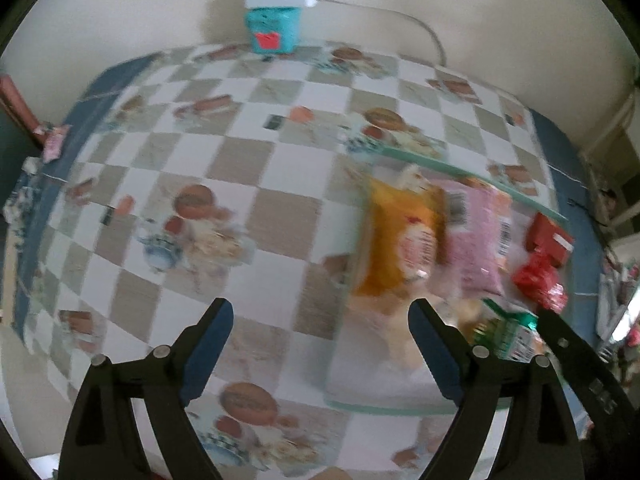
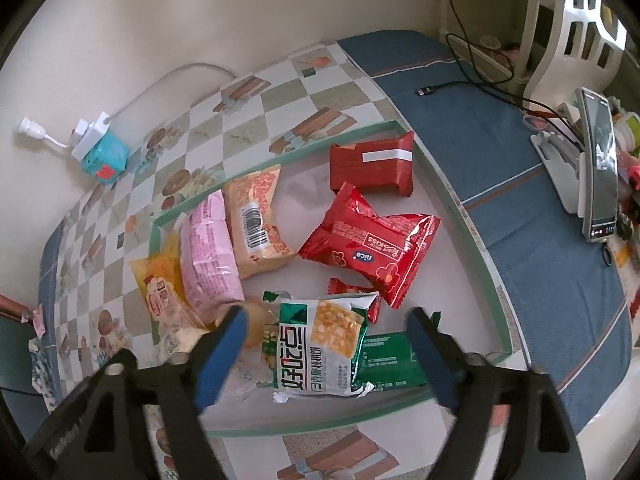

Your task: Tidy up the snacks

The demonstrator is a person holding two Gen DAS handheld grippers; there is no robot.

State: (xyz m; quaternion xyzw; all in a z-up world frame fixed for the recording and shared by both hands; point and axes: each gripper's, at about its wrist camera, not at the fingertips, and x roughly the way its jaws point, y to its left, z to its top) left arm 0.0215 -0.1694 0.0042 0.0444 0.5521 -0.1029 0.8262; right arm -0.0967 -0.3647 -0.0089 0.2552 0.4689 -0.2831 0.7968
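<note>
A shallow tray with a pale green rim [image 2: 472,224] sits on a checkered tablecloth [image 2: 256,100] and holds a scatter of snack packets. The right gripper [image 2: 324,332] hangs just above the tray's near edge, its blue-padded jaws spread wide and holding nothing. Directly between and just ahead of them lies a white-and-green corn snack packet [image 2: 320,344], its long axis running roughly away from the gripper, so the open jaws straddle its shorter width. It overlaps a flat green packet [image 2: 394,360] on its right. Farther in lie a red Red Kiss packet [image 2: 372,244], a dark red box-shaped pack [image 2: 372,168], and pink [image 2: 208,256], orange-tan [image 2: 256,224] and yellow [image 2: 160,284] packets.

The left gripper [image 1: 320,344], likewise wide open and empty, hovers over bare cloth beside the tray's left edge; its view is blurred. The right gripper looks better placed for the corn packet.
</note>
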